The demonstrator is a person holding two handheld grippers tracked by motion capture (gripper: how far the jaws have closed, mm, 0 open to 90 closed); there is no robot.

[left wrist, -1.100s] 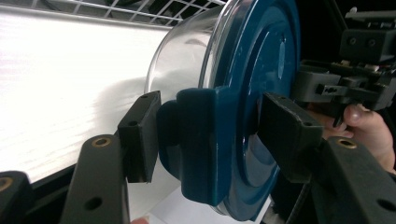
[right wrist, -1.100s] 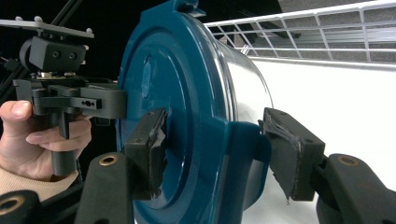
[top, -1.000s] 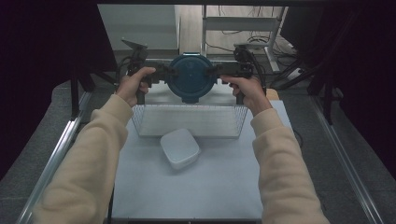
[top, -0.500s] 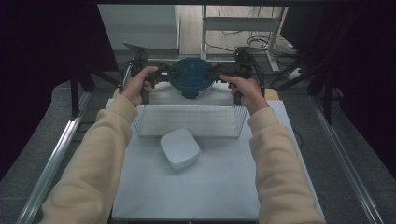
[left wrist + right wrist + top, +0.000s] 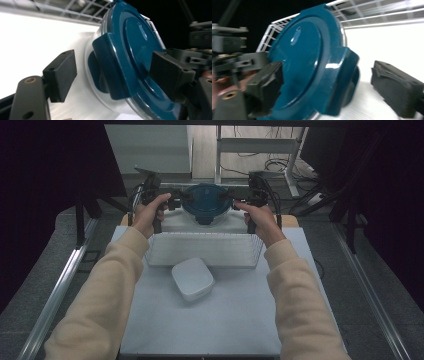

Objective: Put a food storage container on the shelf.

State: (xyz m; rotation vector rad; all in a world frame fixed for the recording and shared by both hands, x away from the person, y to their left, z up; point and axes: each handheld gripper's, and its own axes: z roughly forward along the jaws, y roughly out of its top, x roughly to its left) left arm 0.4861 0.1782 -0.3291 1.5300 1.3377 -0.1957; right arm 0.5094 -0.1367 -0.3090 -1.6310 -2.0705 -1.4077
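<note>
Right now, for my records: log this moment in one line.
left hand-held gripper: open, astride lid latch | right hand-held gripper: open, astride latch | blue-lidded container: behind wire rack, released

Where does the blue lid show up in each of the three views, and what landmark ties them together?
High view: blue lid at top centre, between the two hands.
Left gripper view: lid in the middle, clip tab between the jaws.
Right gripper view: lid left of centre.
Shared landmark: white wire basket.
</note>
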